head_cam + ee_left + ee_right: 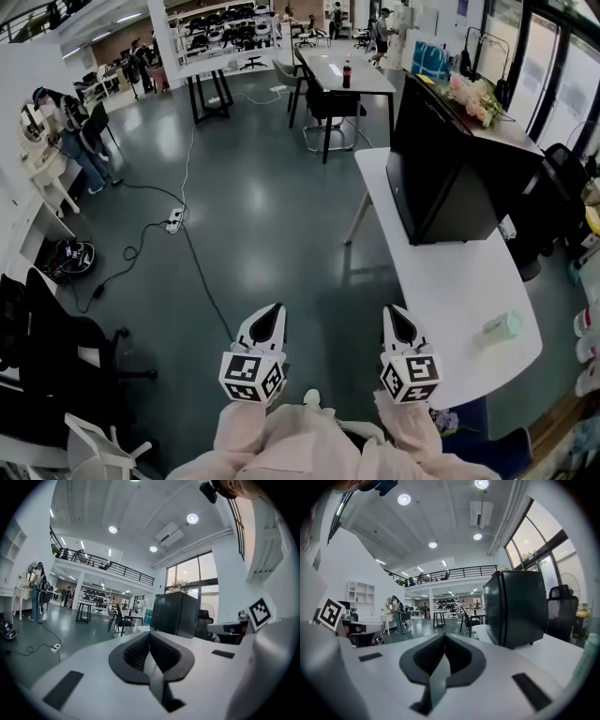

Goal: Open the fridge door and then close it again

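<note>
A small black fridge (pixel 450 169) stands on a long white table (pixel 441 291) at the right of the head view, its door closed. It also shows in the left gripper view as the black fridge (pixel 174 613) and in the right gripper view as the black fridge (pixel 514 607). My left gripper (pixel 272 312) and right gripper (pixel 394 314) are held side by side near my body, well short of the fridge. Both have their jaws together with nothing between them. The right one hangs over the table's near left edge.
A pale green bottle (pixel 502 325) lies on the table's near end. Flowers (pixel 473 97) sit behind the fridge. A power strip and cables (pixel 174 221) cross the dark floor at left. Black office chairs (pixel 56 352) stand at lower left, and tables with a person (pixel 70 131) farther back.
</note>
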`<state>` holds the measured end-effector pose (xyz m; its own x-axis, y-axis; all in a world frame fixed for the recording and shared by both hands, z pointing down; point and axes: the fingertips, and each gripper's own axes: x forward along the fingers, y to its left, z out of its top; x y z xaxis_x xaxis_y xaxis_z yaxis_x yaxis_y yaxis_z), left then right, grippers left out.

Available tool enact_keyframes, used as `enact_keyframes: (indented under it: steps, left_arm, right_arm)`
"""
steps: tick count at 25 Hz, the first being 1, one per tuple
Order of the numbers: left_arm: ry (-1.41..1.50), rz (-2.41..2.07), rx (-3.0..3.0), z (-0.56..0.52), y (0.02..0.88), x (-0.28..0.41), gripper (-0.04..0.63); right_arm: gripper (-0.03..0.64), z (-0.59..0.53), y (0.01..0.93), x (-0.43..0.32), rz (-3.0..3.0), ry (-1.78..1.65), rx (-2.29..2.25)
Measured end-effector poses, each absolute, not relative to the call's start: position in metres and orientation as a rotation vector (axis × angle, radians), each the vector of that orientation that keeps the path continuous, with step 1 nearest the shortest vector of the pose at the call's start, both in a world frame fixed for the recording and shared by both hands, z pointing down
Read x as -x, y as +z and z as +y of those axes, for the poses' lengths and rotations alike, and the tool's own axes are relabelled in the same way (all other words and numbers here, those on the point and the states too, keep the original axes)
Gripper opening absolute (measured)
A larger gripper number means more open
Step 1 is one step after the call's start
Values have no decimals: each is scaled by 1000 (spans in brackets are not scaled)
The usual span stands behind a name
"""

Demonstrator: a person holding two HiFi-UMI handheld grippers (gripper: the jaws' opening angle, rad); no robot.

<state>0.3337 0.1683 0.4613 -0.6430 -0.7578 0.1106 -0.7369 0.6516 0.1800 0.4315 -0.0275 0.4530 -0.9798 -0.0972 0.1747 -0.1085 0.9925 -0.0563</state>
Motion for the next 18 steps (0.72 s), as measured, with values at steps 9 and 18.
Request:
enact_keyframes:
  steps: [9,18]
  left_arm:
    - [-187,-2700,-1236,174,464,-283,9]
    - [-168,-2679,-1184,180,476,-257,9]
  right_arm:
    - [11,-23,456,-378,-2965,84,-151]
    - [11,-23,467,-346,-2931,98,-120]
